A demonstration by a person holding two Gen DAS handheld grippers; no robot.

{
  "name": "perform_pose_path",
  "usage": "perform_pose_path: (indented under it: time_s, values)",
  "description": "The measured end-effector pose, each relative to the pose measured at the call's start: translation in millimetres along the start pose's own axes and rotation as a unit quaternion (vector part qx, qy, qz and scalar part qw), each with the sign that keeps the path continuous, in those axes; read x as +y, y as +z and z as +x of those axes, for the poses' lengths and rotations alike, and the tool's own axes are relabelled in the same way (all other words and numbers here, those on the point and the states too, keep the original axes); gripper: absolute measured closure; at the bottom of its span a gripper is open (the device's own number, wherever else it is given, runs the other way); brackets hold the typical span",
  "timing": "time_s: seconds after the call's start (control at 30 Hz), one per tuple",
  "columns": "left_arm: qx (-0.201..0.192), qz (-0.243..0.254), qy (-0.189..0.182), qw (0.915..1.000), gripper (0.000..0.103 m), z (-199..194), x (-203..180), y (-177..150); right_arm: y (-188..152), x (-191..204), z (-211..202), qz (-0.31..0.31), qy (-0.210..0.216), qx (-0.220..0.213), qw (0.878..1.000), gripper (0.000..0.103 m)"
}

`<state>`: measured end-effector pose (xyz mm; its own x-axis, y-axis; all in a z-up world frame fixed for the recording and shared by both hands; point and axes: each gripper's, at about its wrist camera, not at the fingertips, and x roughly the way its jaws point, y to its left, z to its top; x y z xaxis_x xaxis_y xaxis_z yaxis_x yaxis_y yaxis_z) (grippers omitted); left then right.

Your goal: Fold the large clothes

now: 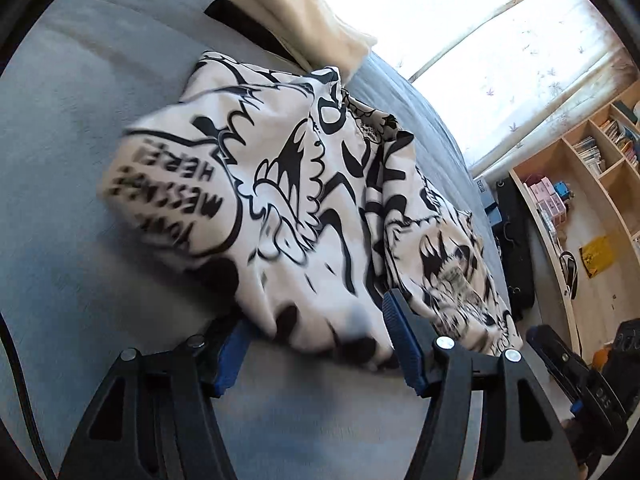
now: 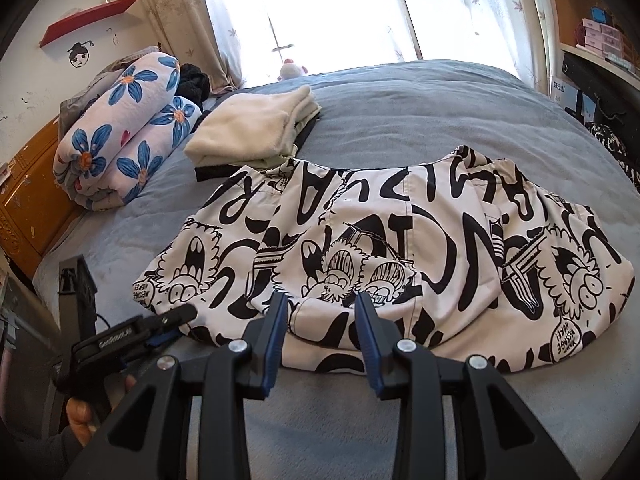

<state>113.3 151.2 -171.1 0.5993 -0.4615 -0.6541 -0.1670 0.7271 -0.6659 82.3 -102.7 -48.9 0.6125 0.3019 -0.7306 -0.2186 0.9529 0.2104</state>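
While both grippers sit at the printed garment's [image 2: 384, 240] near hem, left gripper [image 1: 320, 344] and right gripper [image 2: 322, 332] gape, straddling cloth to pinch it.

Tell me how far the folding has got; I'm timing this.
Done: a cream garment lies folded. In hand: the printed garment lies partly gathered on the bed; both grippers, left and right, straddle its near hem with jaws open. Left: its remaining folds.

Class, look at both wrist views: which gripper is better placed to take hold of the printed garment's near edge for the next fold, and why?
Probably the left gripper: its fingers stand open on either side of the printed garment at its near corner. The right gripper is also open at the hem, though narrower.
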Motion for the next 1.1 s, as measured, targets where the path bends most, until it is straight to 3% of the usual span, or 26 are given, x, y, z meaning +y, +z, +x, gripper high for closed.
perform_pose_path:
  time_s: [0.3, 0.33, 0.43, 0.5, 0.6, 0.67, 0.83, 1.1]
  values:
    - [-0.026, -0.028, -0.005, 0.9993, 0.042, 30.0, 10.7, 39.2, 18.7, -15.7, 31.2, 0.015, -0.010, 0.013, 1.000, 0.068]
    - [-0.032, -0.031, -0.006, 0.9990, 0.045, 31.0, 11.2, 42.8, 23.0, -16.7, 35.4, 0.013, -0.014, 0.011, 1.000, 0.068]
    - [-0.052, -0.029, 0.005, 0.9982, 0.071, 31.1, 9.2, 55.7, 38.9, -18.9, 48.5, 0.003, -0.028, 0.000, 1.000, 0.069]
    - [-0.061, -0.006, 0.017, 0.9980, 0.087, 26.3, 2.6, 58.4, 50.6, -19.2, 61.7, -0.011, -0.044, -0.003, 0.999, 0.069]
    - [-0.080, 0.036, 0.035, 0.9955, 0.093, 18.8, -15.6, 57.5, 63.1, -16.7, 83.2, -0.039, -0.065, -0.012, 0.997, 0.084]
    - [-0.098, 0.072, 0.051, 0.9913, 0.094, 11.8, -34.1, 54.9, 66.9, -16.6, 103.0, -0.052, -0.074, -0.003, 0.996, 0.092]
    - [-0.133, 0.131, 0.061, 0.9805, 0.095, -9.4, -67.8, 51.0, 48.9, -27.7, 153.4, -0.047, -0.057, 0.072, 0.995, 0.095]
    - [-0.160, 0.216, 0.051, 0.9618, 0.096, -16.2, -150.2, 46.5, 32.2, -43.5, 149.3, -0.020, -0.016, 0.069, 0.997, 0.095]
